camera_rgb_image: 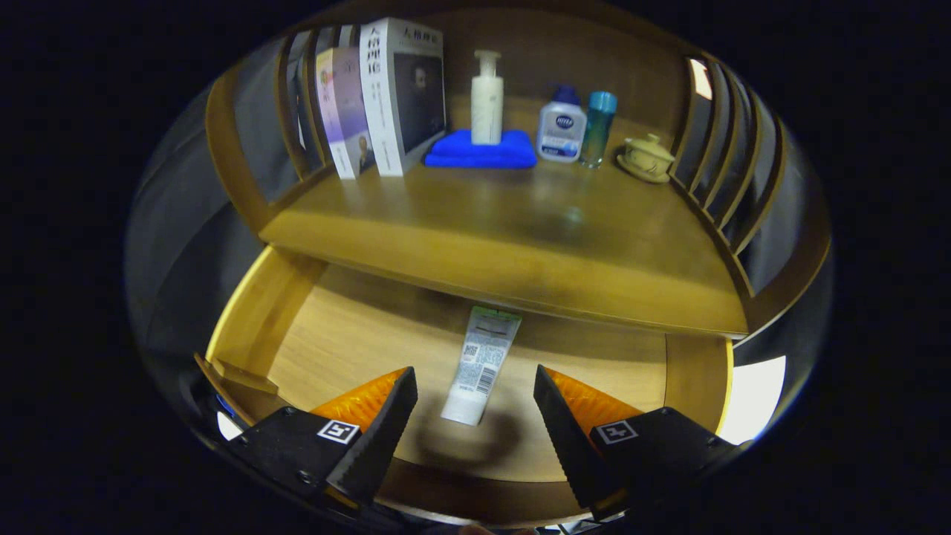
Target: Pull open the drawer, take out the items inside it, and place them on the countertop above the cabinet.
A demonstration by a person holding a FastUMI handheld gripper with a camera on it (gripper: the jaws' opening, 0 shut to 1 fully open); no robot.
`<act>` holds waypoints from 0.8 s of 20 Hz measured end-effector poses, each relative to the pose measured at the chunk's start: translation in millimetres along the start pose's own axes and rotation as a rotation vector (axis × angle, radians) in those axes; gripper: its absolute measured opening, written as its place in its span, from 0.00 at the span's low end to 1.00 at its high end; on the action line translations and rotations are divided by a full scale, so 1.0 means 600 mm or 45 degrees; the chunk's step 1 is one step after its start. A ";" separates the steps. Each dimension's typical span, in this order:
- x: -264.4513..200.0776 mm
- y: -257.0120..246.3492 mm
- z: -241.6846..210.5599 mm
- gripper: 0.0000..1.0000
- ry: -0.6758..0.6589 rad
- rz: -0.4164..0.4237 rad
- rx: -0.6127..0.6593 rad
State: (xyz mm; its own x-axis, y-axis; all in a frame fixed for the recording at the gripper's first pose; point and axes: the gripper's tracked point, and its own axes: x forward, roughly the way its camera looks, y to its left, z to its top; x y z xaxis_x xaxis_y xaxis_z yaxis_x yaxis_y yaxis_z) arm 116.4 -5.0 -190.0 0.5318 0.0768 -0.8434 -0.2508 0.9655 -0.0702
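1. Retrieval is the step in hand: the light wooden drawer [356, 334] already stands pulled out below the brown wooden tabletop [513, 223], and a white squeeze tube with a green end [479, 364] lies on its floor, green end tucked under the tabletop's front edge.
2. Tongs [475, 416] are released, black fingers with orange sides spread wide and empty, hovering above the drawer with the tube's white cap between them (no contact yet, as far as I can judge).
3. Next move likely calls for lowering, straddling the tube across its width, then clenching.
4. Free tabletop lies ahead of the blue folded cloth [481, 152] for the set-down.
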 end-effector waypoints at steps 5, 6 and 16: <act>0.049 0.006 -0.015 0.99 0.158 -0.003 0.066; 0.061 0.004 -0.011 0.99 0.169 -0.003 0.092; 0.110 0.011 -0.022 0.86 0.355 0.036 0.185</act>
State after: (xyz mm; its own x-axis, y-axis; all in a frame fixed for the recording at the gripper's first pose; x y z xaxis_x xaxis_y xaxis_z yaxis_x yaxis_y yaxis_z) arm 139.5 3.2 -253.1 0.2790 0.0523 -0.9589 -0.1335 0.9909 0.0152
